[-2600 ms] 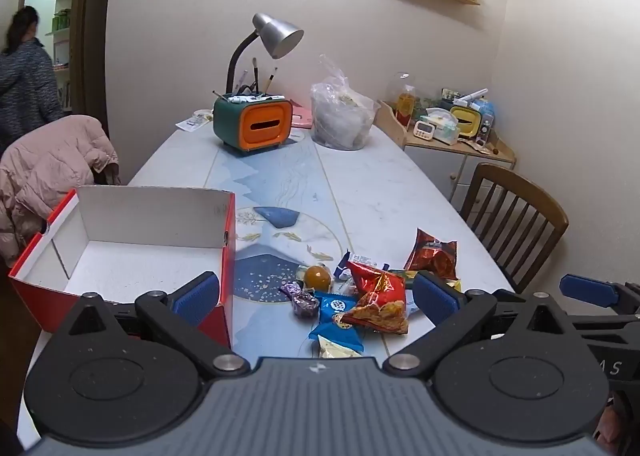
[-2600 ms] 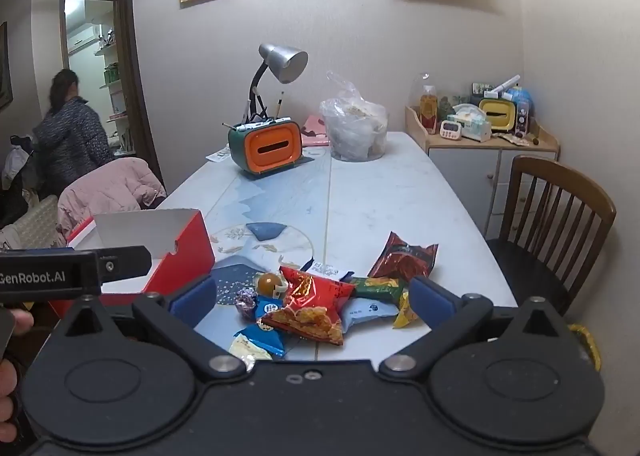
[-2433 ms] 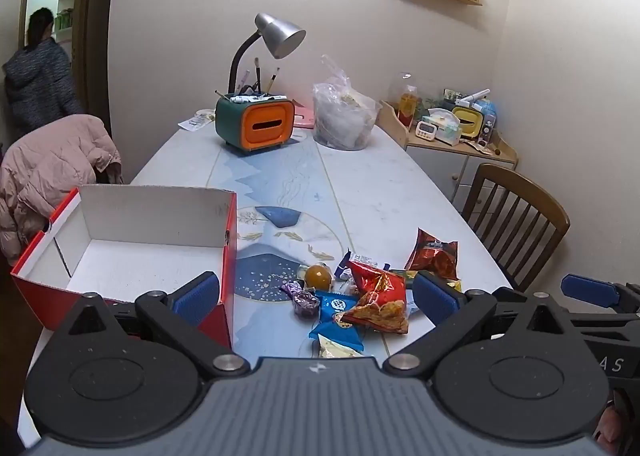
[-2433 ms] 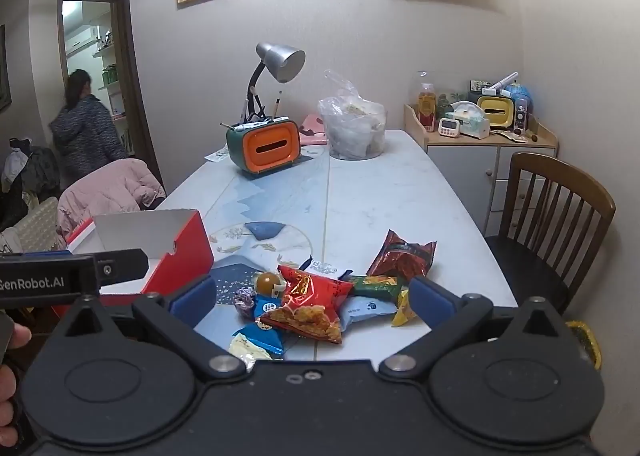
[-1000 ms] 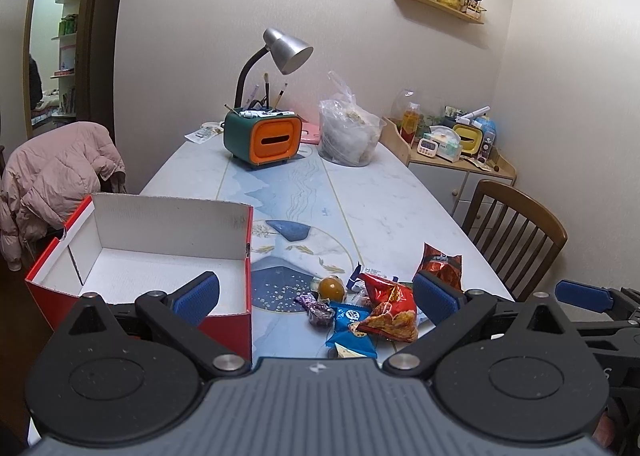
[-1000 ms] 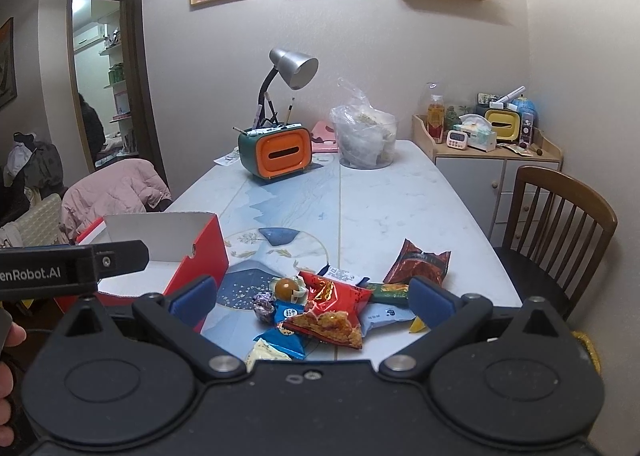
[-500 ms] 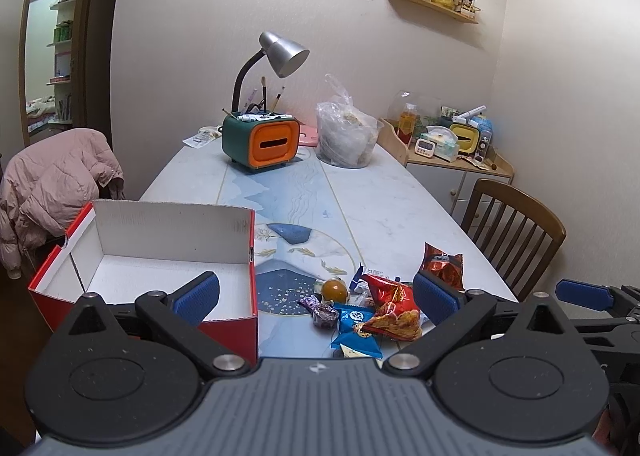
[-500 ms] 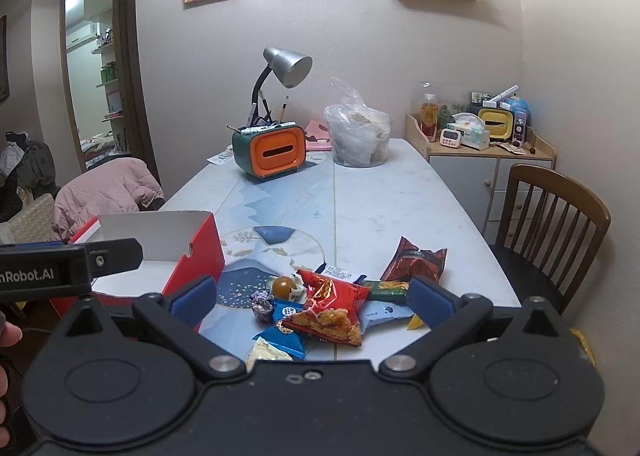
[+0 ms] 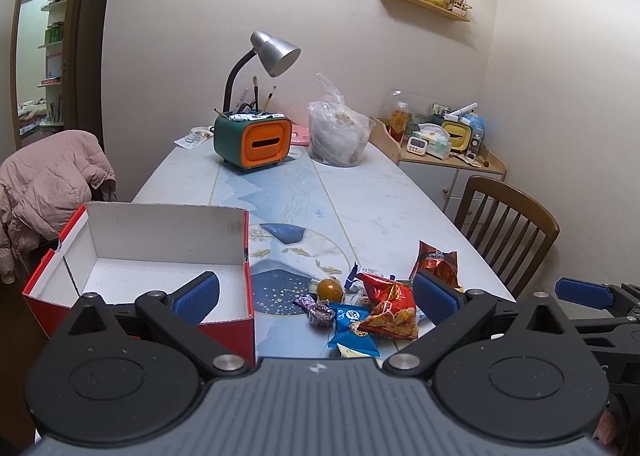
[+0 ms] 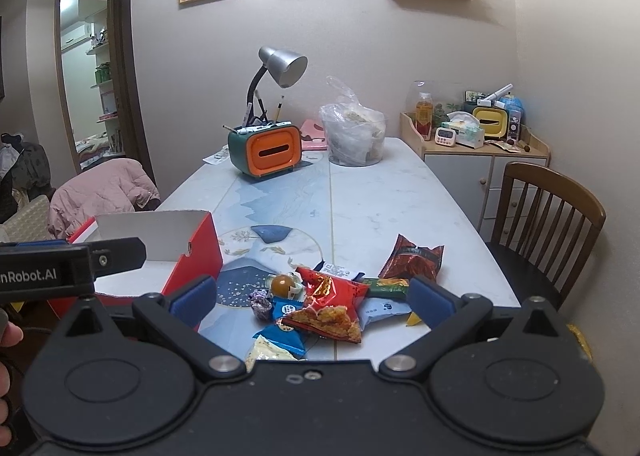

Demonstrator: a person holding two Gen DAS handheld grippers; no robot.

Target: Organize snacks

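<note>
Glossy foil snack packets (image 10: 326, 310), matt cardboard box (image 9: 160, 240), polished marble-look table (image 9: 380, 211).

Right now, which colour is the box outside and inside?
The box is red outside, white inside; the left wrist view shows it best.

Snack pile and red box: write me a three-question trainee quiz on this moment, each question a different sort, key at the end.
1. True or false: the red box already holds snacks.
2. Multiple choice: the round orange snack lies A) inside the box, B) at the box-side edge of the snack pile, C) beside the desk lamp.
3. Fill in: the jaws of the left gripper and right gripper both stand ____.

Key: 1 false, its white inside shows bare. 2 B. 3 open, holding nothing.
</note>
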